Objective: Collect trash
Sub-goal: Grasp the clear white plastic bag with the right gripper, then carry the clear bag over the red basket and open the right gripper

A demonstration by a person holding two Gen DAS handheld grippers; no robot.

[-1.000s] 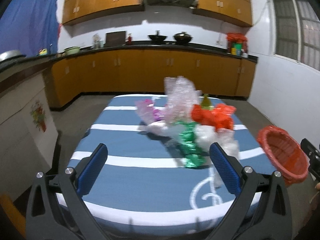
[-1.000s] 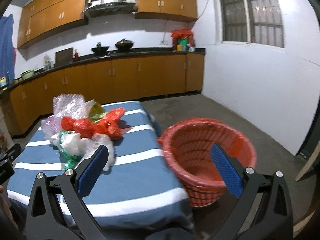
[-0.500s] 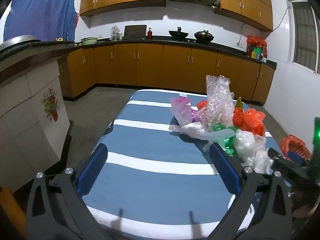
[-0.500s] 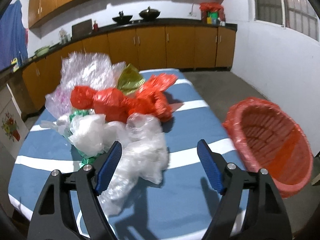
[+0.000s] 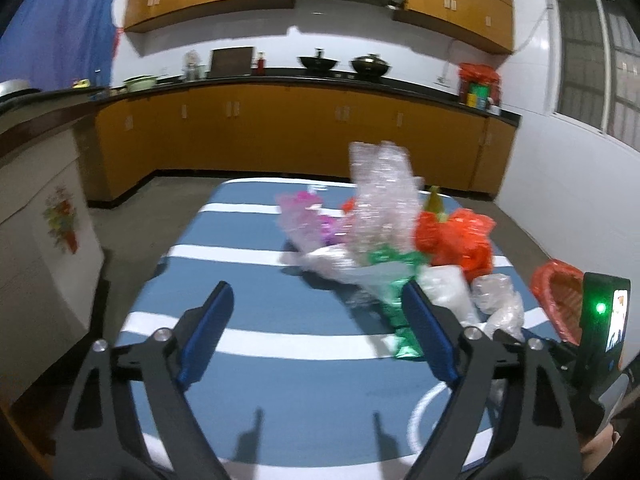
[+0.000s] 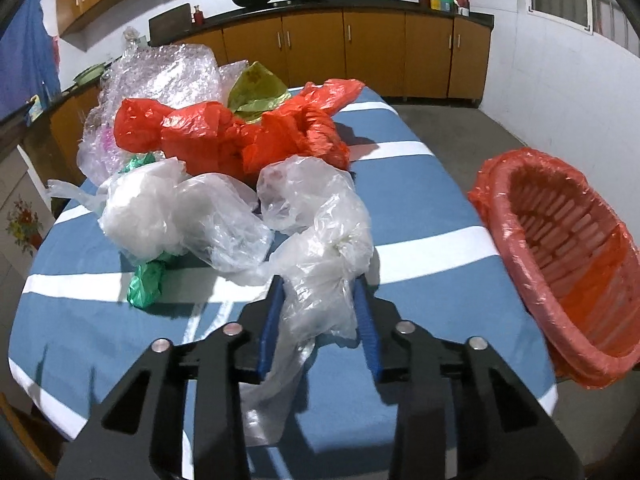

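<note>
Right tongs [image 6: 320, 316] have just been narrowed around a clear plastic bag [image 6: 316, 256]; red basket [image 6: 560, 256] at three o'clock. Left tongs [image 5: 316, 336] are held wide, empty.

left tongs [image 5: 316, 312] gape over the striped table [image 5: 256, 344], green wrapper [image 5: 400, 312] beside the right finger.

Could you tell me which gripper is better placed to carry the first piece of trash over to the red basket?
The right gripper: its jaws have just been closing around the clear plastic bag, and the red basket sits just beside it. The left gripper hangs open over bare tablecloth, holding nothing.
</note>
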